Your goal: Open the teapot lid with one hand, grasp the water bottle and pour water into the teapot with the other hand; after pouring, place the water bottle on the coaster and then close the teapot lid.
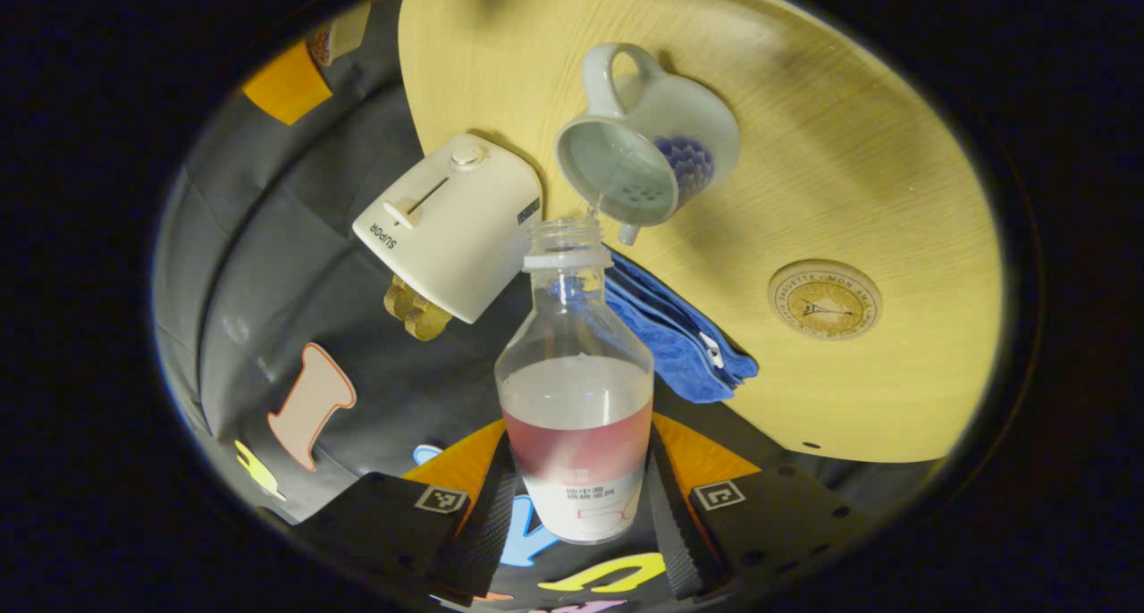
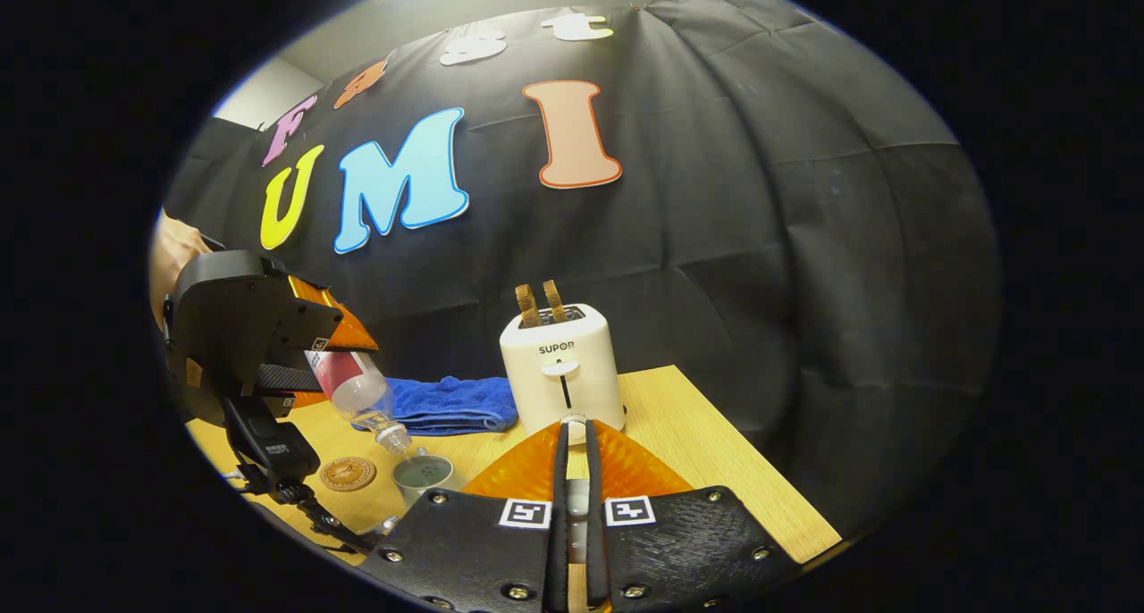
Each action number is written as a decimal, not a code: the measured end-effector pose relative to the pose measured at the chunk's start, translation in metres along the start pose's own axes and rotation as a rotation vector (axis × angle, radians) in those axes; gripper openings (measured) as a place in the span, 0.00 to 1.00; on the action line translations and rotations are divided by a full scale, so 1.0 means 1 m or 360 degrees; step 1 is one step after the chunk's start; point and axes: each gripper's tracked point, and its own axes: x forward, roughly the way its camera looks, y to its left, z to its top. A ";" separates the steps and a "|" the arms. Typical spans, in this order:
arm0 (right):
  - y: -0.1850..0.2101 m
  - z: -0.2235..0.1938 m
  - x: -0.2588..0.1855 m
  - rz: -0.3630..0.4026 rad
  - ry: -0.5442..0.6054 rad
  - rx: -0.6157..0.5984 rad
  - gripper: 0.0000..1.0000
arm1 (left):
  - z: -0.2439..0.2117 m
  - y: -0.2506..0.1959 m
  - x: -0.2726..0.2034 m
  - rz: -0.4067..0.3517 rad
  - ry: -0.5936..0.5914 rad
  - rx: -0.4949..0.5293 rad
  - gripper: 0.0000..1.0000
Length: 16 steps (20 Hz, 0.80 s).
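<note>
Light wooden table [image 2: 715, 443] carries everything. On it, far side in the right gripper view, a cream two-slot toaster [image 2: 561, 382] w/ two brown toast slices [image 2: 540, 303] sticking up; just left of it a folded blue towel [image 2: 447, 404], lying against the toaster's side.

Left tool [image 1: 576, 497] is clamped on a clear plastic water bottle w/ red-and-white label [image 1: 576, 407], both fingers [image 1: 487, 524] pressing its lower body. Bottle is capless, partly full, tilted neck-down; its mouth sits right over the rim of the white ceramic teapot w/ blue flower pattern [image 1: 666, 139]. A thin stream of water runs from the mouth into the pot. Teapot stands on the table w/ its top open; strainer holes visible inside; handle on the far side from the bottle. In the right gripper view the left tool, w/ a hand [image 2: 170, 256] behind it, is at left, above the table.

Round cork coaster w/ printed emblem [image 1: 824, 299] lies flat on the table, near the teapot but apart from it, nothing on it.

Right tool [image 2: 576, 497]: fingers nearly together, nipping a small white piece, prob. the lid's knob [image 2: 576, 428]; rest of the lid is hidden, so can't tell for sure.
</note>
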 end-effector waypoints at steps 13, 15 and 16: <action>0.001 0.001 -0.001 0.0004 0.0000 -0.0007 0.08 | 0.004 0.001 -0.001 0.0004 0.0021 0.0078 0.83; 0.000 0.001 0.000 0.0001 0.0000 -0.0004 0.08 | 0.008 -0.001 0.001 -0.0011 -0.0003 0.0024 0.83; -0.001 0.001 -0.001 -0.0003 -0.0003 0.0002 0.08 | 0.009 -0.004 0.001 -0.0018 -0.0021 -0.0016 0.84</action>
